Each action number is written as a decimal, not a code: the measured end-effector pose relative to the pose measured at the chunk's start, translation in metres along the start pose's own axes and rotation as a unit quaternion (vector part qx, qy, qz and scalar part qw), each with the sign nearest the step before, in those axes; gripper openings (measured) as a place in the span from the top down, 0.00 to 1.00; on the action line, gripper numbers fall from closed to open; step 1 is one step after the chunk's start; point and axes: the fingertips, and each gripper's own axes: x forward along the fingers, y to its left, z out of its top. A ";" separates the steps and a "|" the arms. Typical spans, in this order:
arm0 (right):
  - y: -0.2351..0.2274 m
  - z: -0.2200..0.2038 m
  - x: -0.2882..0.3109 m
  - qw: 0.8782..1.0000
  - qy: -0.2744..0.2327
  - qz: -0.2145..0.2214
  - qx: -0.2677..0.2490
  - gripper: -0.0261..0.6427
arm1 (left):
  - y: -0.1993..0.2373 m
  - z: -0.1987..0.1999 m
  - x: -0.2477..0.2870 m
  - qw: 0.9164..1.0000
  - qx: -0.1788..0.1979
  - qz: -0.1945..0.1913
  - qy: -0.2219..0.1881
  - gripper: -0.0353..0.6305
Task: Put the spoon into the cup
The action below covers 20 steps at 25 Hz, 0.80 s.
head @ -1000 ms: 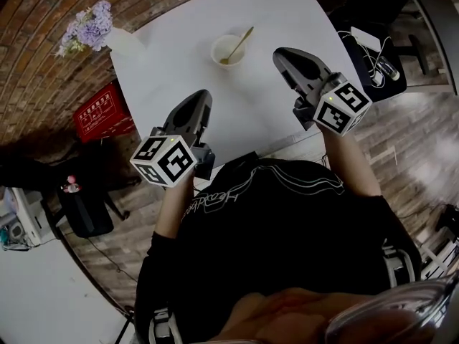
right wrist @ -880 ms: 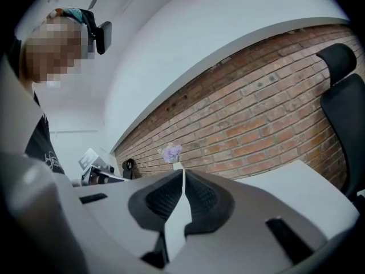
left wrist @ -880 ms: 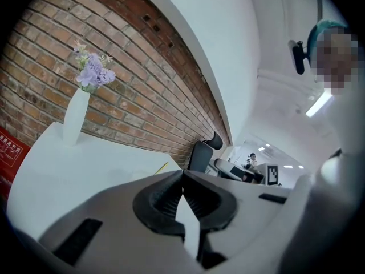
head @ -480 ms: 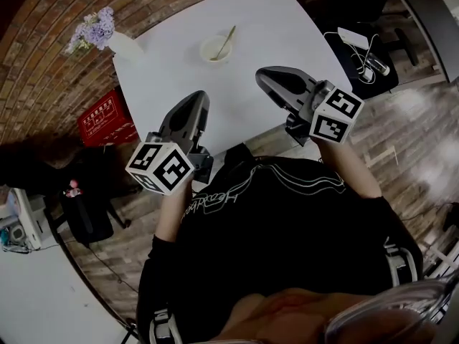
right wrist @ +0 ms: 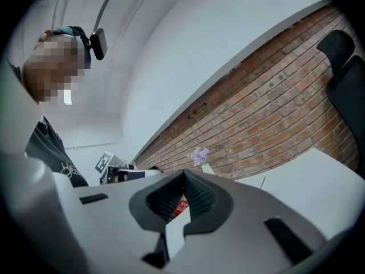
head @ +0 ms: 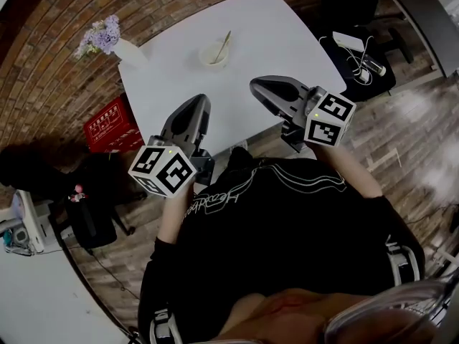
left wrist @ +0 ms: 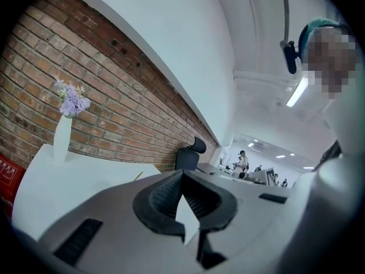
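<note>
A white cup (head: 214, 53) stands at the far side of the white table (head: 276, 38), and the gold spoon (head: 224, 42) leans in it with its handle sticking out. Both grippers hang over the table's near edge, well short of the cup. My left gripper (head: 197, 107) is shut and holds nothing; in the left gripper view (left wrist: 182, 174) its pads meet, and a sliver of the spoon handle (left wrist: 138, 176) shows beyond. My right gripper (head: 259, 87) is shut and empty too, seen in the right gripper view (right wrist: 184, 173) with the spoon handle (right wrist: 263, 181) far off.
A white vase of purple flowers (head: 115, 40) stands at the table's far left corner. A red crate (head: 111, 122) sits on the floor to the left. A black chair (head: 356, 54) with cables and devices is on the right. Brick wall behind.
Both grippers have drawn back from the cup toward the person and risen a little. The cup with the spoon in it now lies farther from them.
</note>
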 end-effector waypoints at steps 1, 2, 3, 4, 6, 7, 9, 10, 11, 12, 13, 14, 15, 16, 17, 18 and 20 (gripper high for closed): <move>0.001 0.000 0.000 1.000 0.000 0.002 0.004 0.97 | -0.002 0.001 0.000 1.000 0.001 -0.001 0.000 0.94; 0.002 -0.001 0.001 1.000 0.000 0.004 0.008 0.97 | -0.003 0.001 -0.001 1.000 0.003 -0.003 -0.001 0.94; 0.003 -0.001 0.000 1.000 0.001 0.005 0.010 0.97 | -0.004 0.002 -0.001 1.000 0.005 -0.003 -0.001 0.94; 0.003 0.000 0.000 1.000 0.001 0.005 0.009 0.97 | -0.005 0.002 -0.001 1.000 0.006 -0.004 -0.001 0.94; 0.004 0.001 -0.001 1.000 0.001 0.004 0.006 0.97 | -0.007 0.003 -0.001 1.000 0.008 -0.005 0.000 0.94; 0.004 0.002 -0.001 1.000 0.001 0.003 0.005 0.97 | -0.008 0.003 -0.001 1.000 0.009 -0.006 0.000 0.94; 0.004 0.003 0.000 1.000 0.001 0.004 0.004 0.97 | -0.008 0.004 0.001 1.000 0.011 -0.007 0.000 0.94; 0.004 0.004 0.000 1.000 0.002 0.005 0.004 0.97 | -0.009 0.004 0.001 1.000 0.012 -0.008 0.001 0.94; 0.004 0.004 0.001 1.000 0.002 0.005 0.003 0.97 | -0.009 0.005 0.001 1.000 0.013 -0.008 0.001 0.94; 0.005 0.004 0.001 1.000 0.003 0.006 0.003 0.97 | -0.009 0.005 0.001 1.000 0.013 -0.008 0.000 0.94; 0.005 0.004 0.001 1.000 0.003 0.005 0.002 0.97 | -0.009 0.005 0.001 1.000 0.014 -0.009 0.000 0.94; 0.004 0.004 0.001 1.000 0.003 0.005 0.003 0.97 | -0.008 0.005 0.001 1.000 0.013 -0.009 -0.001 0.94; 0.004 0.004 0.001 1.000 0.003 0.005 0.003 0.97 | -0.008 0.005 0.001 1.000 0.013 -0.009 -0.001 0.94; 0.003 0.004 0.001 1.000 0.003 0.004 0.004 0.97 | -0.007 0.006 0.001 1.000 0.013 -0.009 -0.001 0.94; 0.003 0.004 0.001 1.000 0.003 0.004 0.004 0.97 | -0.007 0.006 0.001 1.000 0.013 -0.009 -0.001 0.94; 0.002 0.004 0.002 1.000 0.003 0.003 0.003 0.97 | -0.006 0.006 0.002 1.000 0.013 -0.009 -0.001 0.94; 0.001 0.004 0.002 1.000 0.003 0.003 0.003 0.97 | -0.006 0.006 0.003 1.000 0.012 -0.009 -0.001 0.94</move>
